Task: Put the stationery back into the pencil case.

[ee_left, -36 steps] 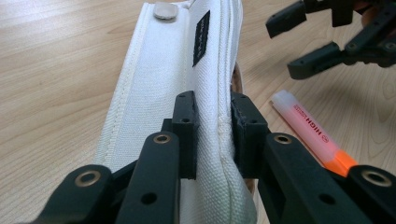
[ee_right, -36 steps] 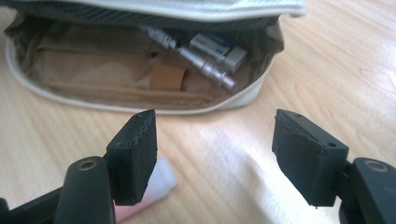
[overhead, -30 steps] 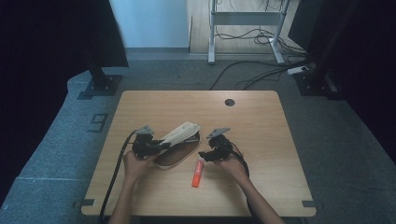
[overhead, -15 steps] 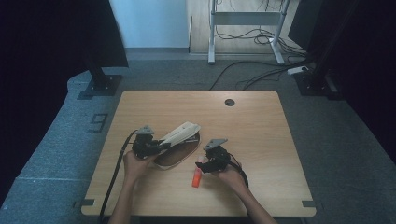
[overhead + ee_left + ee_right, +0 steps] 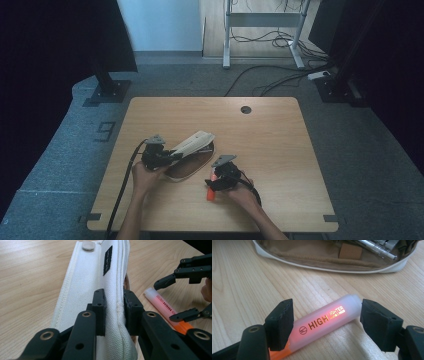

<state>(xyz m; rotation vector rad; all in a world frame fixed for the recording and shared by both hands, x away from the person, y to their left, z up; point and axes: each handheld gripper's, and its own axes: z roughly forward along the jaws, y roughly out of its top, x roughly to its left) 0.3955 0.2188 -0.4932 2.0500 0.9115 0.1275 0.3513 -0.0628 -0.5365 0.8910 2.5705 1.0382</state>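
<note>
Highlighter [image 5: 322, 322] between open right claw [image 5: 325, 322]; left claw [image 5: 115, 311] pinching pouch flap [image 5: 100, 282].

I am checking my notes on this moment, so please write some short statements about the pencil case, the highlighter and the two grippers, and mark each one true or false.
1. The left gripper is shut on the flap of the white pencil case. True.
2. The highlighter lies inside the pencil case. False: it lies on the table, beside the case.
3. The right gripper has its jaws on either side of the highlighter. True.
4. The pencil case is zipped shut. False: it is open, and pens show inside.
</note>
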